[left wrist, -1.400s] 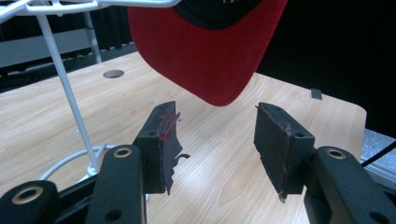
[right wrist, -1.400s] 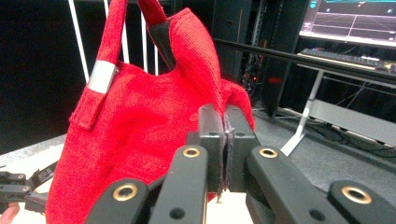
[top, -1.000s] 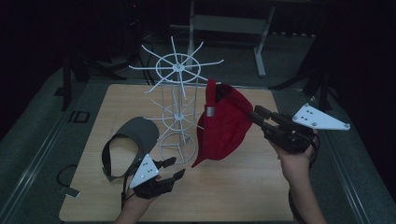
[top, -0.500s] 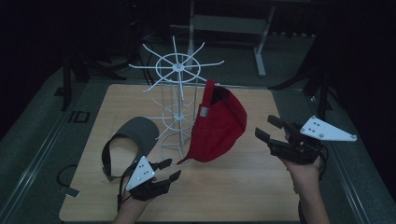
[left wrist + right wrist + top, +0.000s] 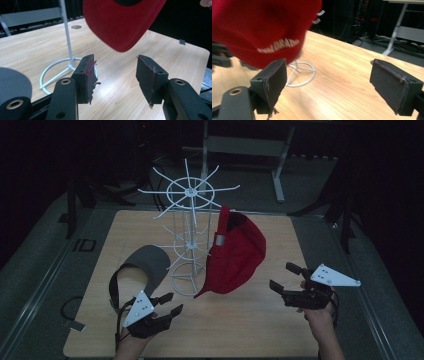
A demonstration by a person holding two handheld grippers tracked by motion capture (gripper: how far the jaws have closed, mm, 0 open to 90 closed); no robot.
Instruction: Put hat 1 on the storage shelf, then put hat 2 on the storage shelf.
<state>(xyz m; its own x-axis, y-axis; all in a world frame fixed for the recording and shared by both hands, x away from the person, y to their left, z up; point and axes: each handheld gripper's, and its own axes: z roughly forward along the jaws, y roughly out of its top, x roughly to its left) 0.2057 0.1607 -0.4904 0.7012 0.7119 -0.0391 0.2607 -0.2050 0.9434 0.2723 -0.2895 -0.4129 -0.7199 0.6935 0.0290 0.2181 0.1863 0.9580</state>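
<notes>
Hanging cap: the red cap (image 5: 237,255) hangs on the white wire rack (image 5: 189,237), on its right side, brim pointing down, clear of the table (image 5: 240,325).
Grey visor (image 5: 142,267): lies on the table just left of the rack's base.
Left gripper (image 5: 167,304): low in front of the rack, left of the cap, jaws partly apart, nothing between them.
Right gripper (image 5: 285,277): right of the rack, near the cap but apart; jaws have just been opening, now wide and empty.

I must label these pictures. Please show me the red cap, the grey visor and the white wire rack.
red cap (image 5: 240,255), high view, crown
grey visor (image 5: 147,261), high view, brim
white wire rack (image 5: 191,193), high view, top hub
</notes>
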